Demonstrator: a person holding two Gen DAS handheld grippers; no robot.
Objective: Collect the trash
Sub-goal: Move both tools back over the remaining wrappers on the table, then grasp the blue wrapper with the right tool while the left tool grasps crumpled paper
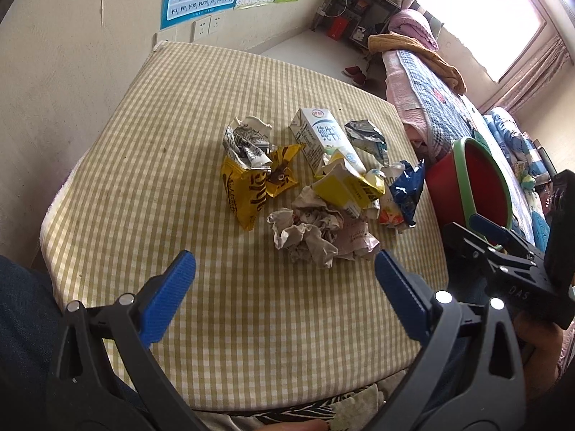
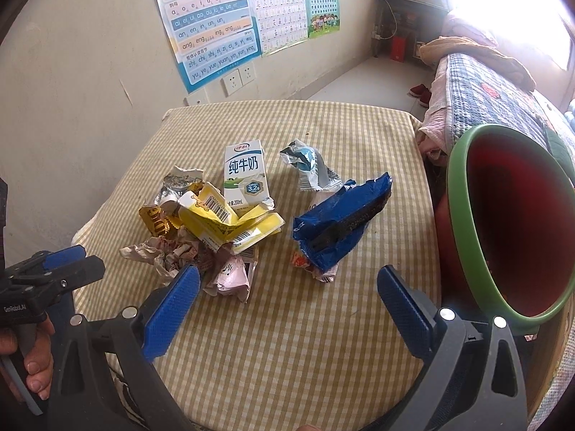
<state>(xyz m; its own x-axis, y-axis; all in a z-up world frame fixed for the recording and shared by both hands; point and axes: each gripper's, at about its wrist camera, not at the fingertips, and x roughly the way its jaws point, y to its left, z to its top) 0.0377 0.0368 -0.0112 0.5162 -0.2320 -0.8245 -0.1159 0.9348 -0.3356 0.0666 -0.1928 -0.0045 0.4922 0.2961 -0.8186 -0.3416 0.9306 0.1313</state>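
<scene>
Checked desk (image 2: pixel 287 341) bare along the near edge. Red bin (image 2: pixel 517 222) with green rim at right edge, inside dim. Trash pile (image 1: pixel 316 186) mid-desk: milk carton (image 2: pixel 246 176), blue wrapper (image 2: pixel 341 219). Left claw (image 1: pixel 285 292) and right claw (image 2: pixel 287 301) both spread wide, gripping nothing.

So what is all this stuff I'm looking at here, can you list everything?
milk carton: one, white, lying mid-table behind the pile
yellow carton: one, torn, on top of the pile
gold wrapper: one, yellow, left of the pile
crumpled paper: one wad, grey-white, nearest edge of the pile
blue wrapper: one, right of the pile
silver wrapper: one, behind the blue wrapper
bin: one, red with green rim, past the table's right edge
table: one, yellow checked cover
wall posters: several, on the back wall
bed: one, patterned quilt, far right
left claw: open, empty
right claw: open, empty
</scene>
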